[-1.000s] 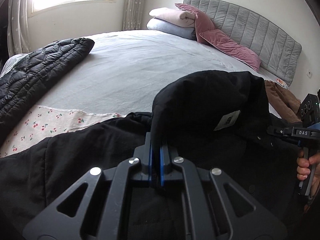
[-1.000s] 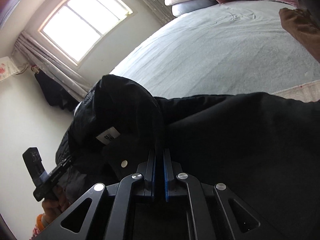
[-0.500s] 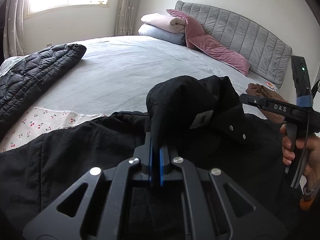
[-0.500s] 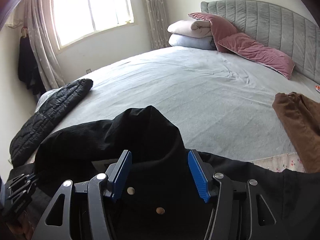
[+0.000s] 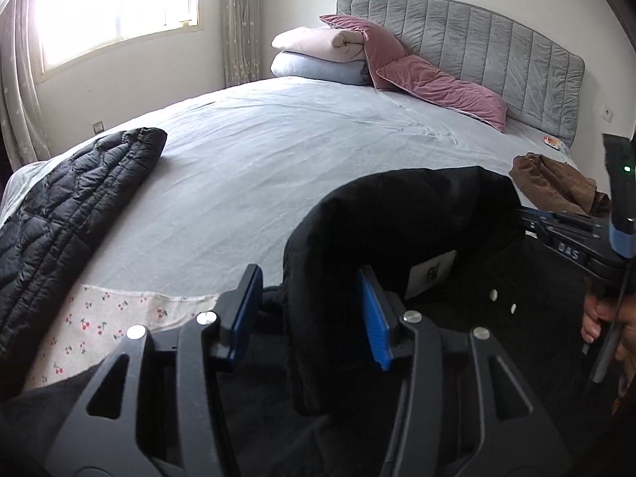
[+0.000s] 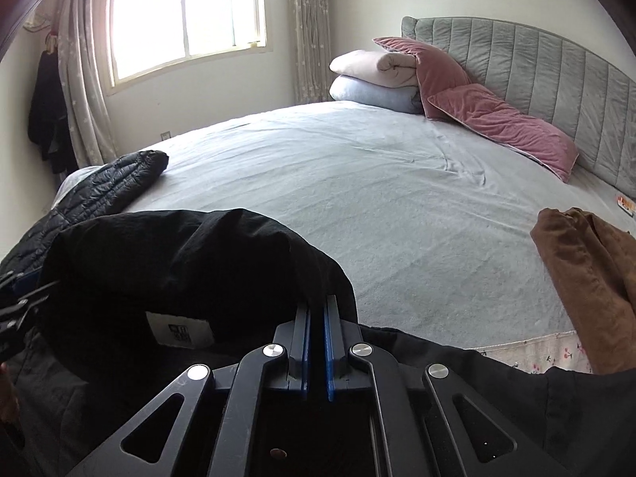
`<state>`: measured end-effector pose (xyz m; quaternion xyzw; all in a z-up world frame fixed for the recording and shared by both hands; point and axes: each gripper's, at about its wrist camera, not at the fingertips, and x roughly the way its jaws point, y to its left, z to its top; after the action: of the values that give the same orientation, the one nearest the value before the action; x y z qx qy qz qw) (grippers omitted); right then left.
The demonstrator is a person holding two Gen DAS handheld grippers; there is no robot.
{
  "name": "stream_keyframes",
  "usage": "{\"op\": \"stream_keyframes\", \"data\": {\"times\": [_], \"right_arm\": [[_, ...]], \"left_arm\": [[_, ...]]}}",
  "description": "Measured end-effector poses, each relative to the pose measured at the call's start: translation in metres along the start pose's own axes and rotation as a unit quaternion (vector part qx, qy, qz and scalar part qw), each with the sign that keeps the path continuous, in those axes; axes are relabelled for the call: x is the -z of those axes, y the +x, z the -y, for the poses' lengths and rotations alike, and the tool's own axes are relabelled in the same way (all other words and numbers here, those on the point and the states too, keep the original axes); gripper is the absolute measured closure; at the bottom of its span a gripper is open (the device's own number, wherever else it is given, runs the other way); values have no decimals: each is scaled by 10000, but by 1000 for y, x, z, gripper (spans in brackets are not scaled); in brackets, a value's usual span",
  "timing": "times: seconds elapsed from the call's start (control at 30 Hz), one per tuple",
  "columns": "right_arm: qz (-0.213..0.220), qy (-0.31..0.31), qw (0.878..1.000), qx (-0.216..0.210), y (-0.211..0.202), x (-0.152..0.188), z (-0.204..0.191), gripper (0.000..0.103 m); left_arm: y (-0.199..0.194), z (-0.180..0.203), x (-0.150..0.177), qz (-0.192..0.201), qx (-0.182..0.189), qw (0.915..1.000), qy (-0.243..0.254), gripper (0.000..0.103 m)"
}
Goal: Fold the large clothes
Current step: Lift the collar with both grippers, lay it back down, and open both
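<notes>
Broadly, the bed (image 6: 357, 183) fills both views, its pale grey sheet lying smooth and bare from the near edge up to the grey padded headboard (image 5: 497, 43). That wide middle stretch is open room. Along the near edge a strip of cherry-print fabric (image 5: 107, 318) shows under the sheet.

Next in size, the black jacket (image 6: 179, 262) lies across the near edge of the bed, its collar or hood raised in a hump with a white label (image 6: 179, 330) showing inside. Its body spreads low across the bottom of both views and runs out of frame, so its outer edges cannot be traced.

A black quilted jacket (image 5: 67, 214) lies at the left edge of the bed, well apart from the raised hump. A brown garment (image 6: 588, 278) sits at the right edge, near the black jacket's right side. Two pink velvet pillows (image 6: 505, 123) lean on the headboard beside a stack of folded blankets (image 5: 318, 55).

The left gripper (image 5: 310, 314) stands with its blue pads (image 5: 246, 310) wide apart, the left rim of the black hump between them but not pinched. The right gripper (image 6: 316, 342) has its pads drawn nearly together on the hump's right rim; dark cloth appears to run between them, though the narrow gap is hard to read.
</notes>
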<state>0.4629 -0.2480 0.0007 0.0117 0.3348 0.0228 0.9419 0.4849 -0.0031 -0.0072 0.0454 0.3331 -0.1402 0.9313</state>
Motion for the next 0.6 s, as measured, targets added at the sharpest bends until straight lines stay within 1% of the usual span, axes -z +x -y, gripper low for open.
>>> {"op": "stream_keyframes", "data": {"times": [0.03,0.13,0.17,0.2,0.23,0.27,0.3,0.33,0.37,0.4,0.43,0.47,0.53,0.6], "right_arm": [[19,24,9999,-116,-5,2,4,99],[-11,368,9975,-602,-17,5,20,99],[-31,502,9955,-801,-19,7,27,99],[-47,654,9932,-958,-21,7,33,99],[-75,877,9893,-1163,-21,8,43,100],[-104,1063,9858,-1292,-20,9,53,100],[-181,1290,9824,-1335,-15,12,66,101],[-323,1576,9761,-1464,-6,17,77,101],[-509,1809,9694,-1577,3,22,84,101],[-625,1842,9682,-1572,8,27,83,101],[-636,1769,9708,-1488,10,29,77,101],[-561,1720,9730,-1433,9,29,75,101],[-444,1844,9696,-1543,6,23,78,101],[-416,1957,9663,-1617,8,12,80,100]], "left_arm": [[7,0,-7,-63,-27,9999,75,52],[14,-1,-17,-138,183,9996,186,52],[17,-3,-18,-301,460,9984,145,66],[19,-7,-18,-498,670,9965,-39,94],[18,-14,-16,-609,805,9944,-312,97],[15,-25,-13,-583,864,9927,-609,98],[14,-37,-9,-598,967,9897,-872,97],[19,-49,-3,-725,1256,9826,-1162,97],[27,-54,6,-977,1399,9764,-1325,97],[31,-50,13,-1075,1259,9788,-1206,97],[32,-43,18,-1068,1101,9832,-986,97],[30,-39,19,-1024,1051,9852,-888,97],[28,-44,10,-910,1142,9835,-1064,97],[30,-55,-6,-801,1238,9790,-1404,97]]}}
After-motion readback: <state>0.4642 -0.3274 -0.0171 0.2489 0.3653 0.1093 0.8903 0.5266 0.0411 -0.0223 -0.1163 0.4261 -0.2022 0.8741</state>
